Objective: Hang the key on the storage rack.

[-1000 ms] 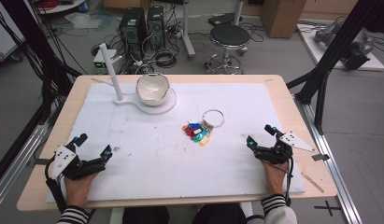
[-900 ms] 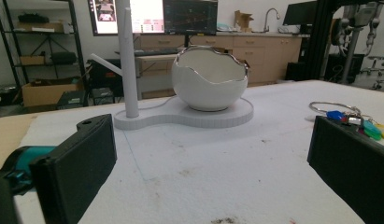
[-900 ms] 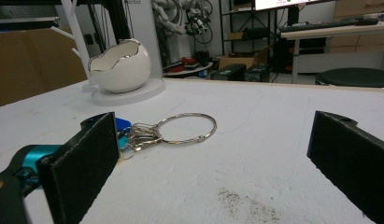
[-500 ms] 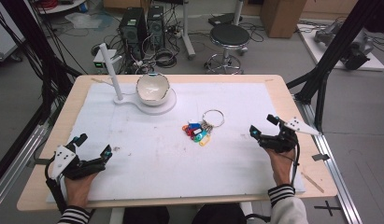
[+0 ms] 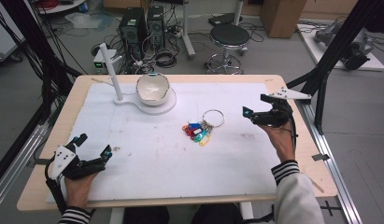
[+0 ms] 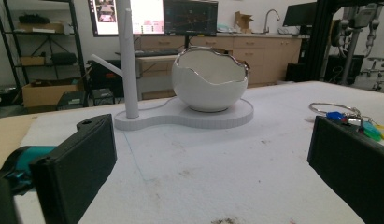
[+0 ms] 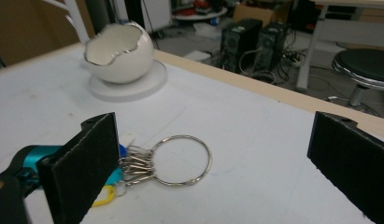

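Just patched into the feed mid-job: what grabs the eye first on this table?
The bunch of coloured key tags on a big metal ring, lying mid-table on the white mat, with the open right gripper close on its right. Behind it, an eggshell-shaped white bowl sits on a white stand with a post. The left gripper rests open near the front left corner.

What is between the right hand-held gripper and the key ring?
Nothing: in the high view, only bare white mat separates the right hand-held gripper from the key ring.
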Demonstrator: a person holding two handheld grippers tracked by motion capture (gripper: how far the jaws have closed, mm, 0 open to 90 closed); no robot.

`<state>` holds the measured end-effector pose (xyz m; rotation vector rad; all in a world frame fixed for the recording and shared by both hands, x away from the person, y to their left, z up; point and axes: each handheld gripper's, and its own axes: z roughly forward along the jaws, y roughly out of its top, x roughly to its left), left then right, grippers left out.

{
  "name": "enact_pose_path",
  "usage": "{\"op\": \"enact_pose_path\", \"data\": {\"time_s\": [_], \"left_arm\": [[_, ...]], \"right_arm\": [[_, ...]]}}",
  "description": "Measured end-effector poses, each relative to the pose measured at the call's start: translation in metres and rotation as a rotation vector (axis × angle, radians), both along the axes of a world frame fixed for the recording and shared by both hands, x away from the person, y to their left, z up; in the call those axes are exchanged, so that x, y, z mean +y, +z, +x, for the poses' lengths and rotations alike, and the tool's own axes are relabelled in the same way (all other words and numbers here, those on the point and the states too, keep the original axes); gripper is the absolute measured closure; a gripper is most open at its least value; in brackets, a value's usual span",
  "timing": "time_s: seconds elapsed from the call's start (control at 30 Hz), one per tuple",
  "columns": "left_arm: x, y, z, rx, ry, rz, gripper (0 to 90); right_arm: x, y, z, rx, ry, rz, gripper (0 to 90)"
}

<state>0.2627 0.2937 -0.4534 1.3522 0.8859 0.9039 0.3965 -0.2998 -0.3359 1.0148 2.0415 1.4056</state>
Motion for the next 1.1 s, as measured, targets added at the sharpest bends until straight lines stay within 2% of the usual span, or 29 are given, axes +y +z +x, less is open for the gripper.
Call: {"op": "enact_pose_path", "data": {"time_s": [0.03,0.07,0.13,0.2,0.23,0.27,0.3,0.37,0.47,0.5,0.53,0.57,0.7,0.73,0.83,0.87,0.93,1.0,1.07,1.1], "left_arm": [[0.000,0.000,0.000,0.000,-0.001,0.002,1.7],[0.000,0.000,0.000,0.000,-0.001,0.002,1.7],[0.000,0.000,0.000,0.002,-0.003,-0.001,1.7],[0.000,0.000,0.000,0.002,-0.002,0.000,1.7],[0.000,0.000,0.000,0.003,-0.003,0.002,1.7],[0.000,0.000,0.000,0.004,-0.002,0.003,1.7],[0.000,0.000,0.000,0.005,-0.002,0.003,1.7],[0.000,0.000,0.000,0.006,-0.002,0.003,1.7],[0.000,0.000,0.001,0.006,-0.001,0.005,1.7],[0.000,0.000,0.001,0.006,-0.001,0.005,1.7],[0.000,0.000,0.000,0.005,-0.001,0.006,1.7],[0.000,0.000,0.000,0.004,-0.002,0.004,1.7],[0.000,0.000,0.000,0.006,0.001,0.002,1.7],[0.000,0.000,0.000,0.005,0.001,0.004,1.7],[0.000,0.000,0.000,0.005,0.002,0.003,1.7],[0.000,0.000,0.000,0.008,-0.001,0.002,1.7],[0.000,0.000,0.000,0.008,0.000,0.001,1.7],[0.000,0.000,0.000,0.008,0.000,0.002,1.7],[0.000,0.000,0.000,0.008,0.000,0.004,1.7],[0.000,0.000,0.000,0.007,0.000,0.004,1.7]], "right_arm": [[0.005,0.006,0.008,0.028,0.001,-0.029,1.9],[0.005,0.006,0.008,0.028,0.001,-0.029,1.9],[0.013,0.013,0.021,0.067,0.004,-0.070,2.0],[0.015,0.015,0.025,0.083,0.010,-0.084,2.0],[0.021,0.019,0.034,0.125,0.024,-0.111,2.0],[0.023,0.020,0.039,0.145,0.035,-0.124,2.0],[0.023,0.020,0.039,0.145,0.035,-0.124,2.0],[0.033,0.024,0.052,0.193,0.060,-0.157,2.0],[0.043,0.026,0.064,0.231,0.078,-0.190,2.0],[0.043,0.026,0.064,0.231,0.078,-0.190,2.0],[0.050,0.027,0.072,0.250,0.086,-0.223,2.0],[0.054,0.028,0.075,0.260,0.092,-0.236,2.0],[0.063,0.027,0.084,0.282,0.094,-0.259,2.0],[0.067,0.026,0.090,0.310,0.098,-0.286,2.0],[0.072,0.024,0.094,0.337,0.102,-0.304,2.0],[0.078,0.020,0.099,0.348,0.111,-0.340,2.0],[0.079,0.019,0.100,0.355,0.113,-0.347,2.0],[0.083,0.014,0.104,0.376,0.118,-0.371,2.1],[0.087,0.007,0.109,0.406,0.124,-0.377,2.0],[0.087,0.007,0.109,0.406,0.124,-0.377,2.0]]}}
